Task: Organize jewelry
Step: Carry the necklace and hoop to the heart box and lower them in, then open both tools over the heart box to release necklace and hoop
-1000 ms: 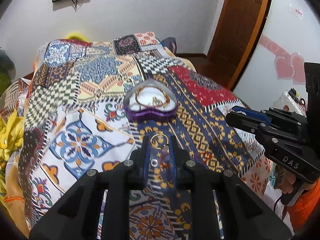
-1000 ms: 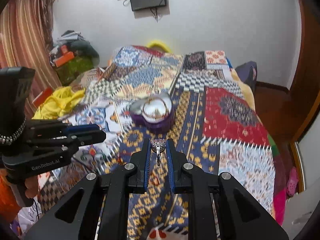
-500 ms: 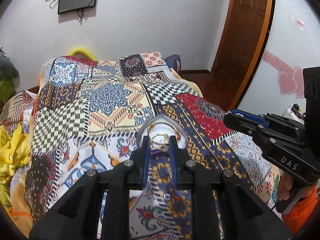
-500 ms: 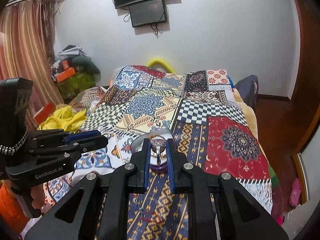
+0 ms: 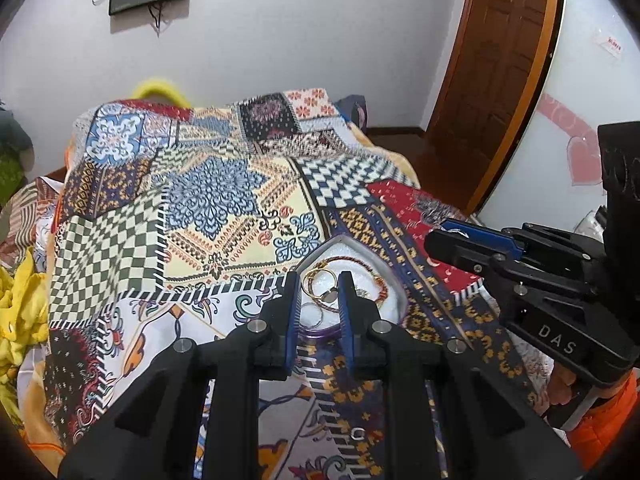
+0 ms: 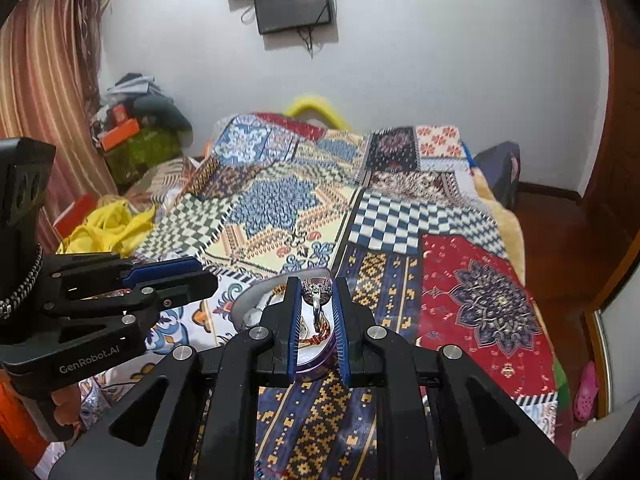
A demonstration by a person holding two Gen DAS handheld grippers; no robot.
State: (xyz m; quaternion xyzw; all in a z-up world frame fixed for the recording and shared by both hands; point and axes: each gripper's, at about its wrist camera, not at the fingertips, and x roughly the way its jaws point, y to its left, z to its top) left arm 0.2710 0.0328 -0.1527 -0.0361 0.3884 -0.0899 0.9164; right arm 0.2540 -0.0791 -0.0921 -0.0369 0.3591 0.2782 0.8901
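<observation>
Patchwork bedspread (image 5: 208,208) covers the bed and fills the middle of both views. Low in the centre of the left wrist view sits a heart-shaped jewelry box (image 5: 394,280) with a purple wall and a white lining, lid off; bracelets and rings lie inside it. The left hand-held gripper (image 5: 319,292) hangs over the box's near edge, its blue pads clamped on a thin gold ring (image 5: 318,285) that shows between the tips. At the right edge of that view the right hand-held gripper (image 5: 452,240) reaches in from the side, just beside the box.

In the right wrist view the right hand-held gripper (image 6: 316,300) is clamped on a silver ring (image 6: 317,294) with a stone-set top, held upright between the pads, over the same box (image 6: 248,300) at lower centre. The left hand-held gripper (image 6: 176,276) enters from the left edge. A dark screen (image 6: 294,4) hangs on the white wall at the top, and yellow cloth (image 6: 108,228) lies at the left of the bed.
</observation>
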